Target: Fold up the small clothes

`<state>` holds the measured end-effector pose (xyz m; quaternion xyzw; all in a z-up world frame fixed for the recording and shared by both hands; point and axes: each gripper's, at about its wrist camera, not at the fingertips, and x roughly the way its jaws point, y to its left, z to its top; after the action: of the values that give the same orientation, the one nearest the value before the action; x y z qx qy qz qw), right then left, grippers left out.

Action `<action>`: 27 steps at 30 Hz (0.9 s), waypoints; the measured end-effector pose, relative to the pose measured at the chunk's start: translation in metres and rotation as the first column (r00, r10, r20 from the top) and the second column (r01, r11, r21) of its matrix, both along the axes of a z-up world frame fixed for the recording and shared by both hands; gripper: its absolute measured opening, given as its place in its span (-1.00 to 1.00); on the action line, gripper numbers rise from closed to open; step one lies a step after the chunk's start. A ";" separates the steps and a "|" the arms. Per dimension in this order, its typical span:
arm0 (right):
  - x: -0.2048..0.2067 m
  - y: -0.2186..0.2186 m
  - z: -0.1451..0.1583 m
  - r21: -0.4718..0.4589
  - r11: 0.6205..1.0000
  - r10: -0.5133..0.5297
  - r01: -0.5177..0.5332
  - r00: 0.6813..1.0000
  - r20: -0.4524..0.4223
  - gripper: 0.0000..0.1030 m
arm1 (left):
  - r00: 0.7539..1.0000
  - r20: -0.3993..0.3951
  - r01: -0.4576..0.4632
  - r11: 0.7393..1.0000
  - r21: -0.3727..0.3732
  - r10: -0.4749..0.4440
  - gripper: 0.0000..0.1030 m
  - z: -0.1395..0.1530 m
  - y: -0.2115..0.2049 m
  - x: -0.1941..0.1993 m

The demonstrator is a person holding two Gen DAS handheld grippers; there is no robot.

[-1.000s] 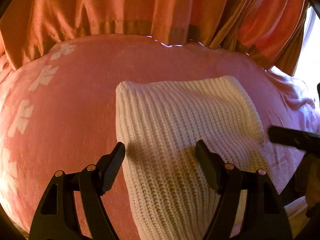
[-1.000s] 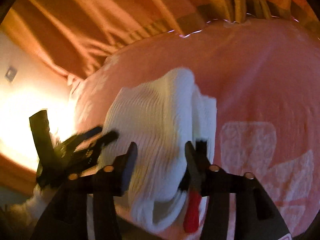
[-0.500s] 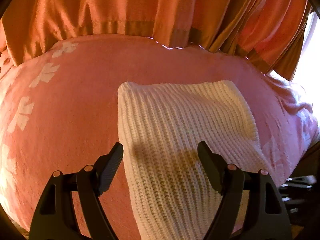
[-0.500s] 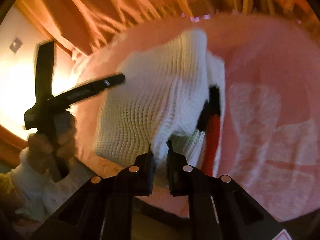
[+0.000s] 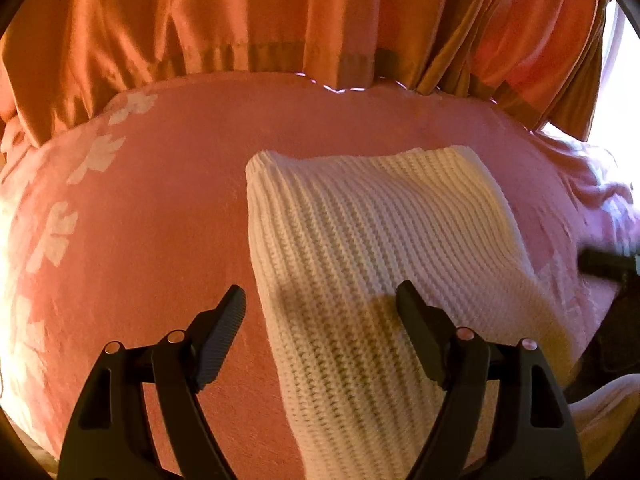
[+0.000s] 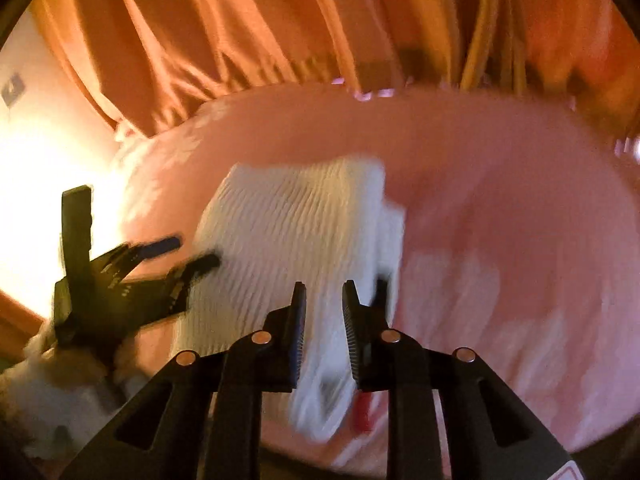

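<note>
A: As the white knit garment point(image 5: 372, 264) lies on the pink bedspread point(image 5: 160, 240), which way does it run?

B: Its long axis goes from the near edge of the bed toward the orange curtain point(image 5: 280, 20), leaning a little to the right at the far end. The knit ribs follow that same line.

A: Where does it sit relative to the tongs?

B: The left gripper point(image 5: 320, 300) hovers over its near left part, jaws wide apart: one finger above the spread, the other above the knit, gripping nothing. The right gripper point(image 6: 324, 300) is at the garment's near right edge. Its jaws have just been opening and stand narrowly apart; the picture is blurred, but the pads do not seem to press the cloth seen between them.

A: What does one view add?

B: Only the right wrist view shows stacked layers and a red-and-black bit point(image 6: 362, 416) at the garment's right edge, hard to identify.
</note>
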<state>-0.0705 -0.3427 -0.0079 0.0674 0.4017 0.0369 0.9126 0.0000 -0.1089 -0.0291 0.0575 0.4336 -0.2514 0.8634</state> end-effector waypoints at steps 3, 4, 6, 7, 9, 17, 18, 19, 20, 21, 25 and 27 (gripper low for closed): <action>0.034 -0.003 0.000 0.027 1.000 0.002 -0.002 1.000 -0.014 -0.48 | 1.000 -0.012 -0.003 1.000 -0.003 0.003 0.46 -0.002 0.000 0.001; 0.046 -0.004 -0.003 0.036 0.999 0.000 0.001 1.000 -0.027 -0.39 | 1.000 -0.007 0.001 1.000 0.000 -0.001 0.46 -0.002 -0.001 0.001; 0.070 -0.008 -0.015 0.006 1.000 -0.025 0.025 0.999 -0.045 -0.35 | 1.000 0.007 0.005 1.000 0.008 -0.005 0.48 -0.002 -0.002 -0.001; 0.076 -0.011 -0.022 -0.002 1.000 -0.029 0.029 0.998 -0.055 -0.35 | 1.000 0.011 0.006 1.000 0.011 -0.007 0.49 -0.002 -0.003 -0.001; 0.089 -0.016 -0.039 0.007 0.999 -0.047 0.048 0.996 -0.082 -0.34 | 1.000 0.011 0.008 1.000 0.016 -0.008 0.51 -0.004 -0.003 0.000; 0.092 -0.018 -0.031 0.045 0.998 -0.031 0.032 0.999 -0.026 -0.72 | 1.000 -0.020 0.000 1.000 0.008 0.000 0.52 -0.006 -0.004 0.007; 0.087 -0.017 -0.024 0.055 0.998 -0.031 0.031 1.000 0.000 -0.72 | 1.000 -0.023 -0.002 1.000 0.006 0.002 0.52 -0.006 -0.005 0.007; 0.084 -0.018 -0.019 0.069 0.997 -0.029 0.027 0.999 0.021 -0.72 | 1.000 -0.026 -0.002 1.000 0.004 0.002 0.52 -0.006 -0.005 0.007; 0.082 -0.019 -0.018 0.072 0.997 -0.030 0.028 0.999 0.030 -0.72 | 1.000 -0.024 -0.002 1.000 0.005 0.002 0.52 -0.007 -0.006 0.007; 0.085 -0.021 -0.022 0.058 0.998 -0.040 0.039 0.999 0.016 -0.71 | 1.000 -0.022 -0.002 1.000 0.006 0.002 0.52 -0.007 -0.006 0.007; 0.105 -0.028 -0.061 0.011 0.997 -0.081 0.083 0.990 -0.111 -0.55 | 0.999 -0.043 0.002 1.000 -0.016 -0.003 0.52 -0.009 -0.006 0.009; 0.089 -0.033 -0.049 0.077 0.994 -0.078 0.084 0.994 -0.072 -0.52 | 0.998 -0.067 -0.002 0.999 -0.045 -0.001 0.52 -0.008 -0.002 0.012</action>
<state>0.0187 -0.3761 -0.0572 0.1211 0.4281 0.0134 0.8955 0.0121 -0.1107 -0.0372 0.0296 0.4566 -0.2627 0.8495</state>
